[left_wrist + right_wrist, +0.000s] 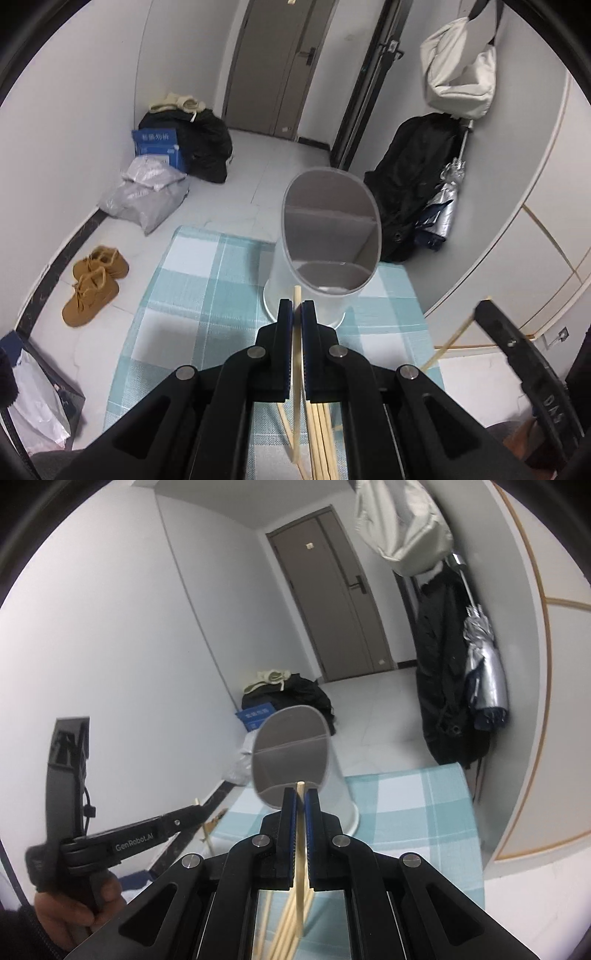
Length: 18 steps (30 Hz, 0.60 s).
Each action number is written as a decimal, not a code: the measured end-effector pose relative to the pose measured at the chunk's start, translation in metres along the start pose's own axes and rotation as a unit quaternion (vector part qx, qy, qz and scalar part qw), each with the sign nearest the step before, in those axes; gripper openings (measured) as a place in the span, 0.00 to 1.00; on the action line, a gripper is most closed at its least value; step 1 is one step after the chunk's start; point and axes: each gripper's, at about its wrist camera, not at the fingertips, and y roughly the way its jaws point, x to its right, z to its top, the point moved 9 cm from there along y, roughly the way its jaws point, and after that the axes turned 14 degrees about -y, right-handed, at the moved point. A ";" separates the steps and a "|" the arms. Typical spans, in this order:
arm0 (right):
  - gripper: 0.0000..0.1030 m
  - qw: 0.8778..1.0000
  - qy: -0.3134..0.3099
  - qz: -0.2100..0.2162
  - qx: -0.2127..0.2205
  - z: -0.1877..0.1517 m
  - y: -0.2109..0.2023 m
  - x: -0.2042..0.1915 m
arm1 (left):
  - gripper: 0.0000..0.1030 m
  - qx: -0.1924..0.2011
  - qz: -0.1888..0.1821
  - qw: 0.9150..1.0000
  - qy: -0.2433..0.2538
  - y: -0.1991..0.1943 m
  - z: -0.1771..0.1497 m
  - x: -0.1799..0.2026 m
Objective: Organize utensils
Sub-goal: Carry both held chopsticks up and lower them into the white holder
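Left wrist view: left gripper [297, 306] pinches one wooden chopstick [296, 295], tip poking out just above the jaws at centre frame. White divided utensil holder [325, 258] stands right behind it on the blue checked cloth [192, 266]. Loose chopsticks [321, 443] lie below, bottom centre. Right wrist view: right gripper [301, 797] clamps another chopstick [301, 786] before the holder; hand [66, 912] at lower left

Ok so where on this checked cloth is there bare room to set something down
Free: the checked cloth left of the divided holder, out to its floor-side edge. Also the cloth right of the holder, seen from the right wrist. Crowded: the near strip beneath both grippers, where loose chopsticks lie.
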 end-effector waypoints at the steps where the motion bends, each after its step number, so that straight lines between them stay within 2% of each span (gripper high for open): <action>1: 0.04 1.000 -0.003 0.000 0.001 0.002 0.000 -0.003 | 0.00 -0.001 -0.003 1.000 0.004 0.000 0.001 0.000; 7: 0.04 1.000 -0.016 0.004 -0.002 0.010 0.006 -0.019 | 0.00 0.000 -0.018 1.000 0.023 -0.013 0.010 0.020; 11: 0.04 1.000 -0.014 0.011 0.000 0.025 0.007 -0.024 | 0.00 0.005 -0.028 0.999 0.031 -0.023 0.027 0.031; 14: 0.04 1.000 -0.017 0.015 0.006 0.042 0.003 -0.026 | 0.00 0.011 -0.041 0.999 0.028 -0.031 0.053 0.045; 18: 0.04 0.999 -0.025 0.017 0.018 0.086 0.003 -0.023 | 0.00 0.038 -0.058 0.997 0.028 -0.041 0.096 0.062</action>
